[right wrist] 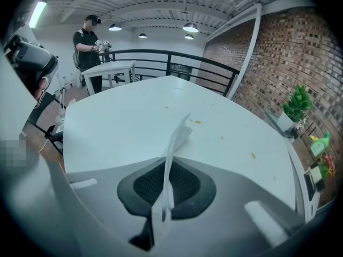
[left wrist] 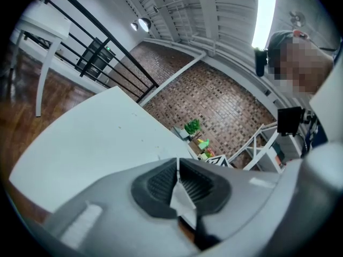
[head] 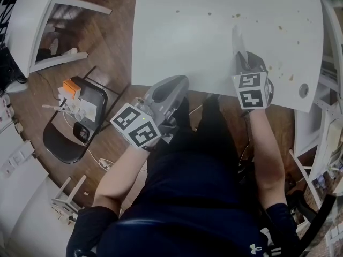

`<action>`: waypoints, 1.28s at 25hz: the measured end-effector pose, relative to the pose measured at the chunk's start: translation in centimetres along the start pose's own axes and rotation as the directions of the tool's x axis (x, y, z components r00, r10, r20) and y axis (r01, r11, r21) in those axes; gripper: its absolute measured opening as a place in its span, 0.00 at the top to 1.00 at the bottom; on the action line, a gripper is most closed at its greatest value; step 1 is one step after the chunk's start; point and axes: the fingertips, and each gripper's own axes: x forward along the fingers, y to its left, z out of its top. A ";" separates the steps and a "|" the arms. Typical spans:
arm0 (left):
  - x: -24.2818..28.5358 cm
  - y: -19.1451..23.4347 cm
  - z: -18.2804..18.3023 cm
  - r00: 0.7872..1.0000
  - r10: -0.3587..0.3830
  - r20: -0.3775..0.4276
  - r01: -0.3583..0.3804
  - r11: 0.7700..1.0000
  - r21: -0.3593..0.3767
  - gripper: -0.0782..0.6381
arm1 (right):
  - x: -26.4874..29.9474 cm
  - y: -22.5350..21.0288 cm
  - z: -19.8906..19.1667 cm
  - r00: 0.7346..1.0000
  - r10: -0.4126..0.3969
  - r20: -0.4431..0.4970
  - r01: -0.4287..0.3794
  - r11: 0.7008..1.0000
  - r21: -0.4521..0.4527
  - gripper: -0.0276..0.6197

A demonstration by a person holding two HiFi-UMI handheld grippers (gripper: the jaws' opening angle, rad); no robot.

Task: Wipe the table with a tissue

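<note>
A white table (head: 203, 36) carries brown crumbs and stains (head: 278, 68) near its right front and a few more (head: 236, 16) farther back. My right gripper (head: 242, 58) hovers over the table's front right part, shut on a white tissue (head: 237, 40) that sticks out past the jaws. In the right gripper view the tissue (right wrist: 177, 138) stands edge-on between the shut jaws (right wrist: 167, 183), with crumbs (right wrist: 197, 122) just beyond. My left gripper (head: 179, 83) rests at the table's front edge, shut on a small white tissue scrap (left wrist: 181, 197).
A black chair (head: 75, 127) with an orange item stands on the wooden floor at the left. White furniture (head: 32, 25) is at the far left and white shelving (head: 327, 138) at the right. A round hole (head: 304, 90) is in the table's right corner. A person (right wrist: 88, 42) stands beyond.
</note>
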 end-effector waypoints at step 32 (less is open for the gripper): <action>1.9 -1.6 -0.7 0.999 -0.030 -0.027 0.030 1.000 -0.001 0.88 | -0.8 4.7 -2.9 0.991 0.126 -0.051 -0.125 0.992 0.007 0.94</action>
